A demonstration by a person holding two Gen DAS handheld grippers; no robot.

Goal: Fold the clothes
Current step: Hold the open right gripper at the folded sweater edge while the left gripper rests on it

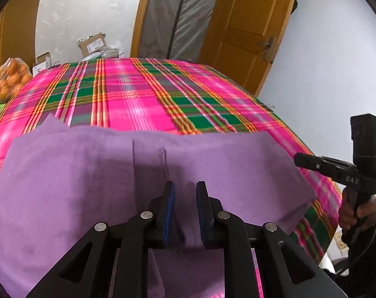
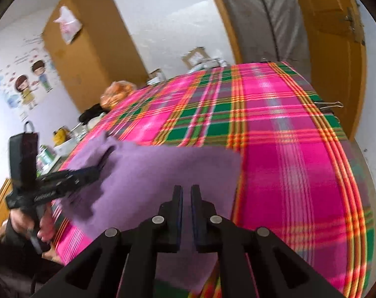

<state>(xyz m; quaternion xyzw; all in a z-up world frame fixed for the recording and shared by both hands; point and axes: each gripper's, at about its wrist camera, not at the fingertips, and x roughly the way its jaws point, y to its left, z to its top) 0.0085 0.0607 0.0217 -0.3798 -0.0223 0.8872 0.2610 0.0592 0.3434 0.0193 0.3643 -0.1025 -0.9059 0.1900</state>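
A purple cloth (image 1: pixel 212 168) lies spread on the near part of a table under a pink-and-green plaid cover (image 1: pixel 143 94), its near edge hanging toward the person and its far edge running straight across the plaid, with one corner poking up at the far left. The left gripper (image 1: pixel 185 193) hovers over the cloth's near middle, its blue-padded jaws a little apart; purple fabric shows in the gap between them, but the pads do not look pressed on it. The right gripper (image 2: pixel 186 193) sits over the cloth's right near corner, its jaws nearly together with a thin slit between; cloth lies beneath and behind them, and I cannot tell whether any is pinched. In the left view the right tool juts in at the table's right edge, a green light glowing on its black block (image 1: pixel 366 136) and pale letters on its body too blurred to read; a hand (image 1: pixel 354 211) grips its handle. Beyond the table's far edge stand cardboard boxes (image 1: pixel 93 44) with white labels, unreadable, and a bag of oranges (image 1: pixel 9 79) at the far left corner. A binder clip (image 2: pixel 329 104) pins the cover at the right edge. Cartoon stickers (image 2: pixel 29 84) dot the left wall, their writing illegible.
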